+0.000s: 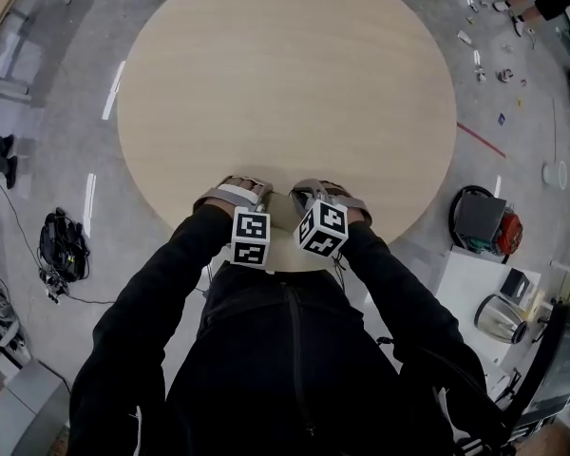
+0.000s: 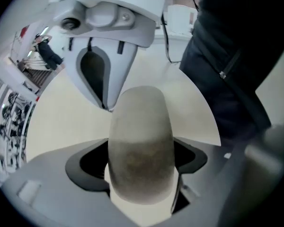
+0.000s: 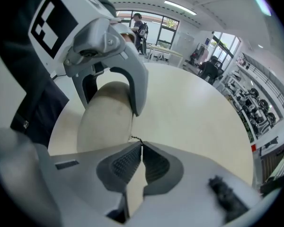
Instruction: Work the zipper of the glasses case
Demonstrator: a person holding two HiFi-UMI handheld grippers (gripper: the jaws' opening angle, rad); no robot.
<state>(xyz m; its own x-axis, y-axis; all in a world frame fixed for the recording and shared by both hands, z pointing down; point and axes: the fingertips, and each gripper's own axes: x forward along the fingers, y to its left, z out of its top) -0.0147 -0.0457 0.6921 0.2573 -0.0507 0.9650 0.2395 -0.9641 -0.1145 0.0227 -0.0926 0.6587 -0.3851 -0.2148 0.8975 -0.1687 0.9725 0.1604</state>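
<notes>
Head view: both grippers point steeply down at the near edge of the round pale wooden table [image 1: 285, 84], side by side, just in front of the person's black jacket [image 1: 294, 369].

Left gripper view: left gripper [image 2: 141, 167] straddles the oval beige-grey glasses case [image 2: 141, 117]. Its dark pads are clamped on the case's two long sides. Case lies flat on the tabletop.

Right gripper view: right gripper [image 3: 141, 143] has its jaws together, tips pinched on the thin dark zipper pull [image 3: 134, 138] at the edge of the case. It sits just right of the left gripper.
</notes>
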